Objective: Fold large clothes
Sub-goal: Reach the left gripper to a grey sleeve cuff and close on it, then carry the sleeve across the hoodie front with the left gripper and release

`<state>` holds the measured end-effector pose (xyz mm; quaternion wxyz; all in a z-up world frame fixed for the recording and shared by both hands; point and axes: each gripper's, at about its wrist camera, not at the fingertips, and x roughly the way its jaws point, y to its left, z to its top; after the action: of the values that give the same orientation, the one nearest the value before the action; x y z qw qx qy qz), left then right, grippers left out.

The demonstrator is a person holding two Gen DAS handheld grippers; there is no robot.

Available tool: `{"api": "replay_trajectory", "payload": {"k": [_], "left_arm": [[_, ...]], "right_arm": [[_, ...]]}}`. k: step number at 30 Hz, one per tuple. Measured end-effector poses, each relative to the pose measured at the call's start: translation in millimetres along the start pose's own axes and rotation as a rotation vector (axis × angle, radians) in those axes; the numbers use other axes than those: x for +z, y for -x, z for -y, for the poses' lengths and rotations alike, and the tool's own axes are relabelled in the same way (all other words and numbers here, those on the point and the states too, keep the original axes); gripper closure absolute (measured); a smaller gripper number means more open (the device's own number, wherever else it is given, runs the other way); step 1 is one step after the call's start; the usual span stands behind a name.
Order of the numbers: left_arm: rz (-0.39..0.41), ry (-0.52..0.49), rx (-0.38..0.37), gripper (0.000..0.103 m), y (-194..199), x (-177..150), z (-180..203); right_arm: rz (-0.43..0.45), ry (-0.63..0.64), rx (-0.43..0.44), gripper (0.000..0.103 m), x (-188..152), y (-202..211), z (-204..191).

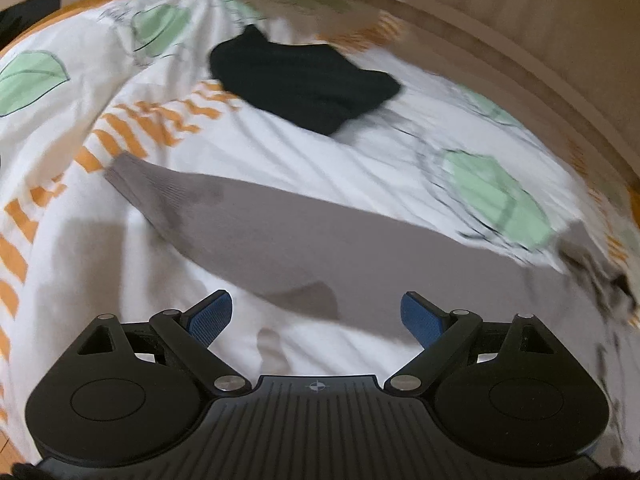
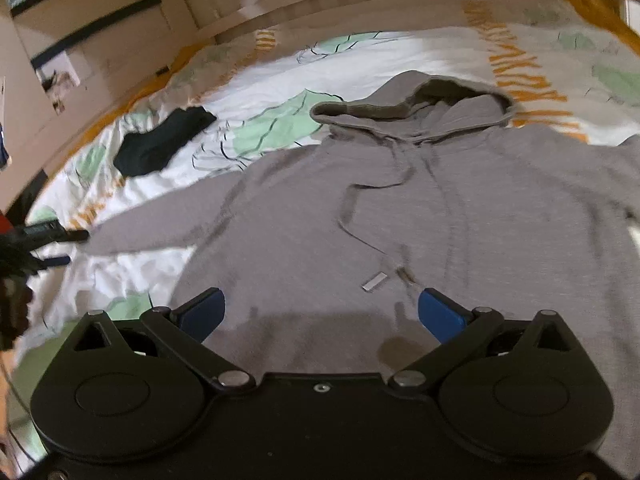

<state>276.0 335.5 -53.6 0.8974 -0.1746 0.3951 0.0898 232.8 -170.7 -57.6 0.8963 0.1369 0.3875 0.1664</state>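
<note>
A: Nearest first: what are the two tools doing?

B: The left hand-held gripper (image 1: 316,316) has its jaws spread wide with nothing between them, above the grey hoodie's sleeve (image 1: 256,224). The right hand-held gripper (image 2: 320,312) is just as wide and empty, hanging over the lower chest of the grey hoodie (image 2: 420,208).

A: And the folding itself?

B: I'd judge it not begun. The hoodie lies face up and spread flat on the bed (image 2: 132,276), sleeve stretched out to the side, hood (image 2: 420,108) open at the far end. Both sleeves and the body are left to fold.

A: Anything beyond it?

B: A small dark garment (image 2: 160,146) lies apart on the leaf-print duvet, possibly already folded; blur makes that uncertain.

A: What can't you see?

B: The hem sits under the gripper bodies, the other sleeve runs off the frame edge, and the small pale tag (image 2: 375,281) is unreadable.
</note>
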Motion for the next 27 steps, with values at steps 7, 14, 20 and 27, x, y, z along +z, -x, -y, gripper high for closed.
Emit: {"api": "replay_trajectory", "payload": {"k": [7, 14, 20, 27], "left_arm": [[0.013, 0.086, 0.061, 0.012, -41.9, 25.1, -43.9], [0.036, 0.153, 0.082, 0.031, -59.6, 38.7, -60.4], [0.086, 0.101, 0.123, 0.095, -48.8, 49.7, -46.9], [0.195, -0.016, -0.015, 0.096, 10.5, 71.7, 22.7]], "right_arm": [[-0.086, -0.047, 0.095, 0.0, 5.5, -27.7, -5.4], [-0.135, 0.005, 0.083, 0.0, 3.9, -37.9, -12.0], [-0.165, 0.015, -0.01, 0.001, 2.4, -37.9, -12.3], [-0.159, -0.002, -0.038, 0.015, -3.6, -30.3, 4.1]]}}
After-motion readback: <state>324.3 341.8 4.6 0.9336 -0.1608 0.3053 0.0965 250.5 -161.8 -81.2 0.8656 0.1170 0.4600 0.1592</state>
